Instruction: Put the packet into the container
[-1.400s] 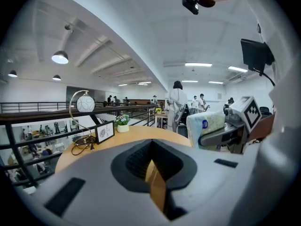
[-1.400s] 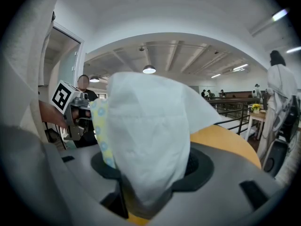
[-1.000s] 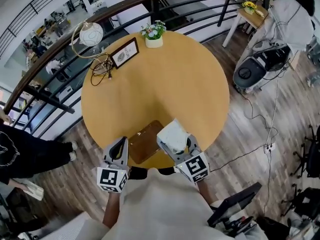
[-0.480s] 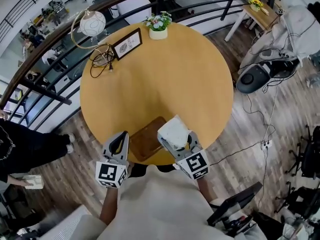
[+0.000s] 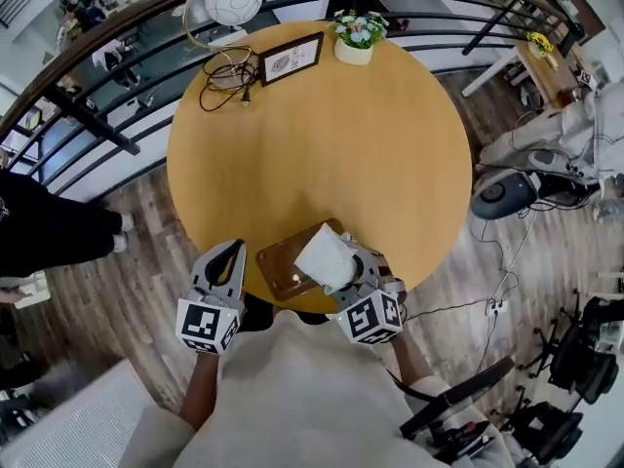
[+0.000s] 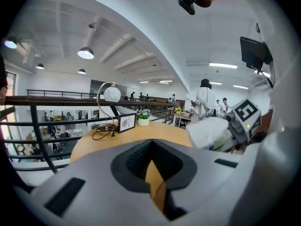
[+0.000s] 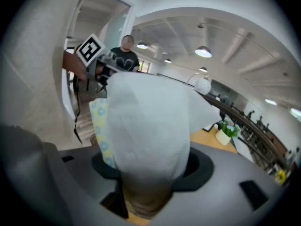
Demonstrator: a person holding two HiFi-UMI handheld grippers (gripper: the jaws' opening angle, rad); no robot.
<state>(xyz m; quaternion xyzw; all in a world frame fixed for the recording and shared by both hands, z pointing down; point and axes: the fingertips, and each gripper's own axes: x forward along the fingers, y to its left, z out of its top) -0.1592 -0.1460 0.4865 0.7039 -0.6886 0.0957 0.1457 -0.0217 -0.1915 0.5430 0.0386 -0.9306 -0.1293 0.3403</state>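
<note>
Head view is showing the right gripper (image 5: 343, 269) clamping its jaws on the white packet (image 5: 322, 254) and holding it over the right end of the brown container (image 5: 281, 261). The container is sitting at the near edge of the round table (image 5: 322, 135), in the lower centre of the frame. The left gripper (image 5: 231, 251) is hovering just left of the container, its jaws drawn together on nothing.
</note>
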